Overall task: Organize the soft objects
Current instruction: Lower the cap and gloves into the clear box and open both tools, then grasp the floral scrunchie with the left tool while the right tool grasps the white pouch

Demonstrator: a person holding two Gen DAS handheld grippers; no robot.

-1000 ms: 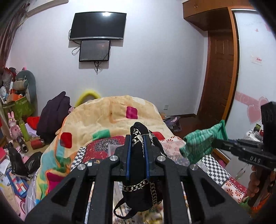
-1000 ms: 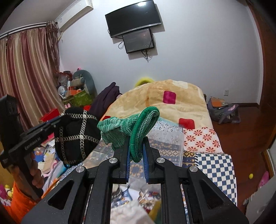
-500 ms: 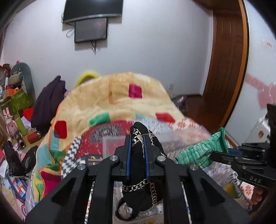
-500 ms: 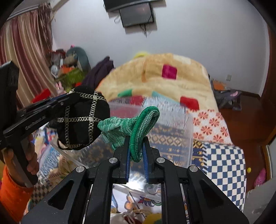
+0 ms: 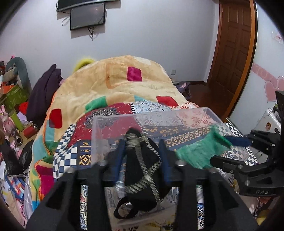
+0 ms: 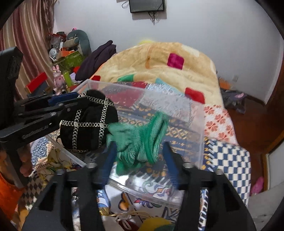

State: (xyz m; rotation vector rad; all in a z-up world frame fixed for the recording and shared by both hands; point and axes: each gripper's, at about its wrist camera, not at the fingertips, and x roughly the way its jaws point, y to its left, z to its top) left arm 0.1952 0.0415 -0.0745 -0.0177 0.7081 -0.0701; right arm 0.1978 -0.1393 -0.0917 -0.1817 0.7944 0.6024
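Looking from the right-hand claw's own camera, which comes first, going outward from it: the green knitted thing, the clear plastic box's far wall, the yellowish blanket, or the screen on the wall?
1. Green knitted cloth, between the right gripper fingers.
2. Clear box far wall, just beyond.
3. Yellowish blanket, farther up the bed.
4. Wall screen, top, farthest.

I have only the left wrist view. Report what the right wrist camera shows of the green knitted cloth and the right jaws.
Observer: The right gripper has its jaws spread wide. The green knitted cloth sits blurred between them, not pinched.
Operator: Place it against the bin.
Observer: It appears to be over the open inside of the clear plastic bin, beyond the near wall.
Operator: Describe the pouch from that side.
Observer: The black chain-trimmed pouch shows a grid of silver chains and sits right beside the cloth's left edge.
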